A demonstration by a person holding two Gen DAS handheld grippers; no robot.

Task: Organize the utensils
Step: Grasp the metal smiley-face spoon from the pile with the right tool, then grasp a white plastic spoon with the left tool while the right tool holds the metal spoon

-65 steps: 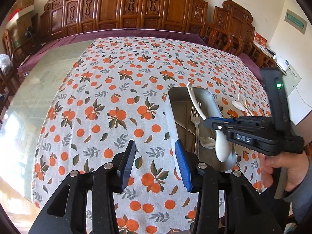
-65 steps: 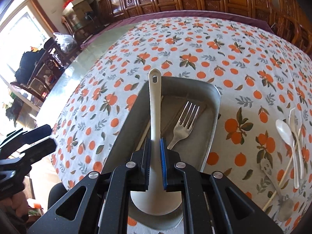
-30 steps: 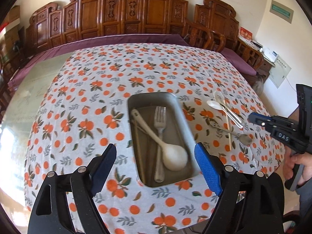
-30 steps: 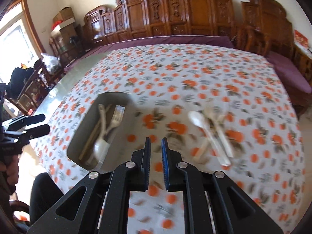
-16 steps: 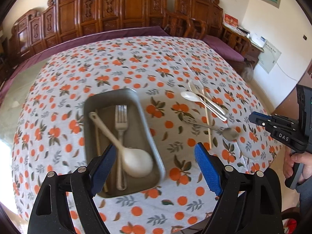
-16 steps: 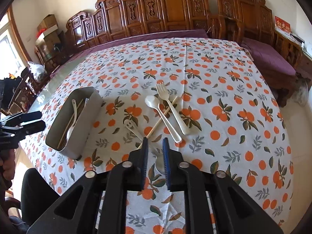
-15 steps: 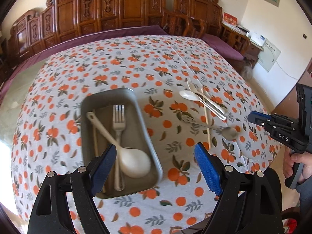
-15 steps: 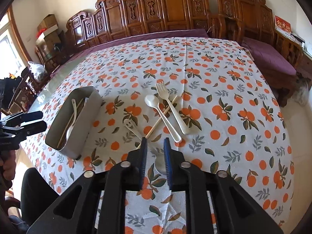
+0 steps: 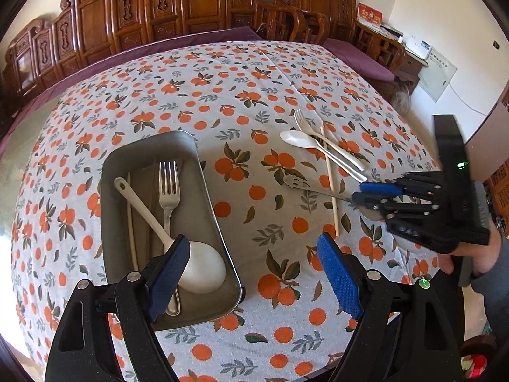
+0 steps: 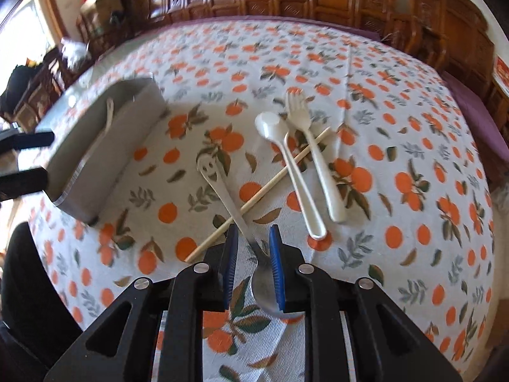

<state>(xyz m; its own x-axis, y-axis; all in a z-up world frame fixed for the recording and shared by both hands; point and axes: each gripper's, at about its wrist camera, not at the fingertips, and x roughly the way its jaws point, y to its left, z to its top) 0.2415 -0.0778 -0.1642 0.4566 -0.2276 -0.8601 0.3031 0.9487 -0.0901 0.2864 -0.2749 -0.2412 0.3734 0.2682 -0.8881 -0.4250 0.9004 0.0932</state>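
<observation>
Right tool [image 10: 251, 251] hangs slightly parted, pads astride the neck of the metal spoon [image 10: 237, 213] but not pinching it; its handle runs straight ahead, up-left toward the steel tray [image 10: 105, 146]; left tool [image 9: 251, 273] gapes empty above that tray.

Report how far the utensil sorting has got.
Done: a white ladle, a steel fork and a pale chopstick lie in the grey metal tray. In hand: the open right gripper straddles the smiley-handled steel spoon. Left: white plastic spoon, white plastic fork, wooden chopstick.
</observation>
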